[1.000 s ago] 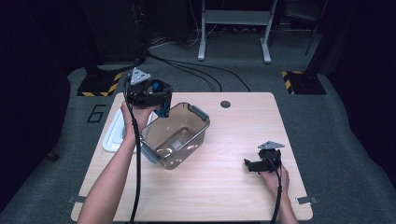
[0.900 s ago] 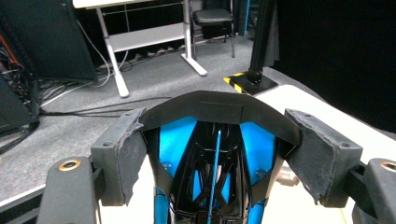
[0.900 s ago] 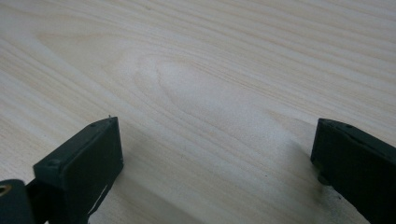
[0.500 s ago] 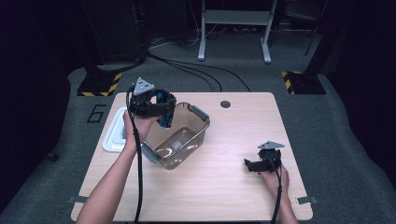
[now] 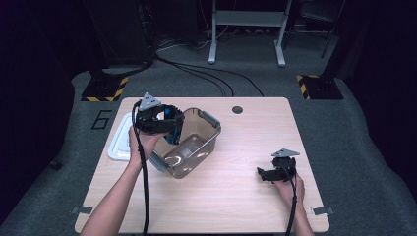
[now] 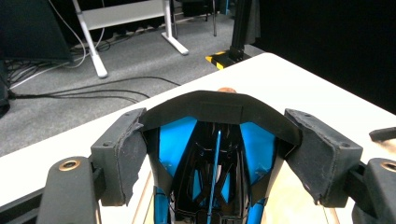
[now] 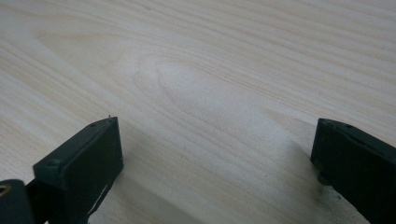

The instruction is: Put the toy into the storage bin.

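I am holding a black-and-blue tool in my left gripper over the clear bin (for dropping in); my right gripper is resting wide-fingered on the bench.

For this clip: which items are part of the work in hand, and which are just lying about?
In the job:
- left claw, shut on the black-and-blue object
- clear container, under that object

Lying about:
- white lid, flat on the table left of the container
- right claw, open, low over bare wood
- dark round spot near the far edge
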